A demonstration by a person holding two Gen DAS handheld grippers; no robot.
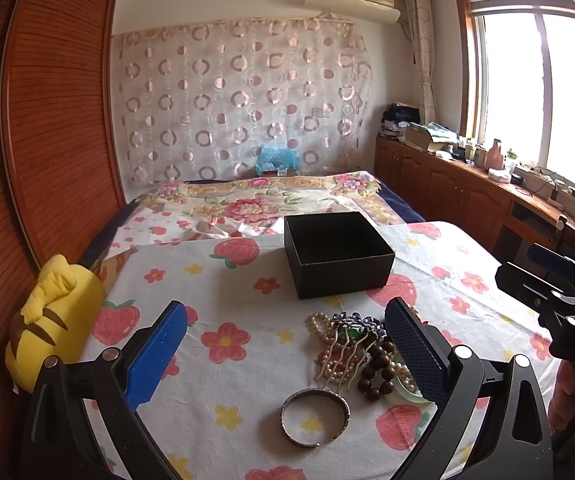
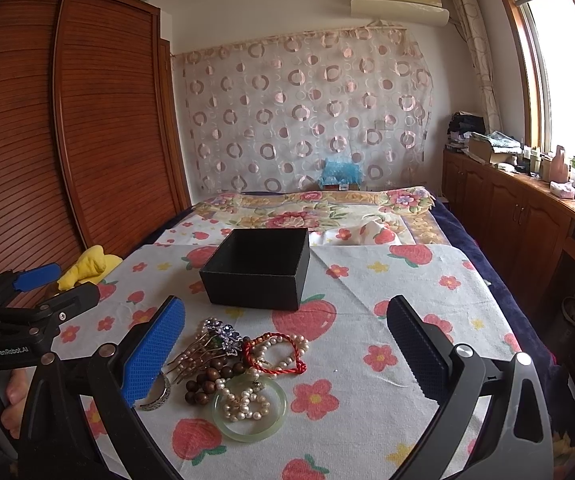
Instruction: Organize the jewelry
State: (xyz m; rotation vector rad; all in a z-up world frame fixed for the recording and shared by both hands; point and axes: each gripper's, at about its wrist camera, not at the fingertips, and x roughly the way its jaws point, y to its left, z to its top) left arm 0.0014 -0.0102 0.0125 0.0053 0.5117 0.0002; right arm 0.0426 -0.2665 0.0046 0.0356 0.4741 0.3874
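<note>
From your left wrist view, your left gripper (image 1: pixel 287 344) hangs spread wide and empty over the flowered cloth (image 1: pixel 239 304); the jewelry pile (image 1: pixel 363 352) lies by its right finger, a silver bangle (image 1: pixel 314 417) nearest, the open black box (image 1: pixel 337 258) beyond.

From your right wrist view, your right gripper (image 2: pixel 287 344) is also wide and empty, with the pile beside its left finger and a jade bangle (image 2: pixel 249 412) in front.

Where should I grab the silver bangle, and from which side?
Pinch the silver bangle across its band at the near rim, coming from above with the left gripper. It lies flat, and its far edge touches the jewelry pile, so the near side is clear.
</note>
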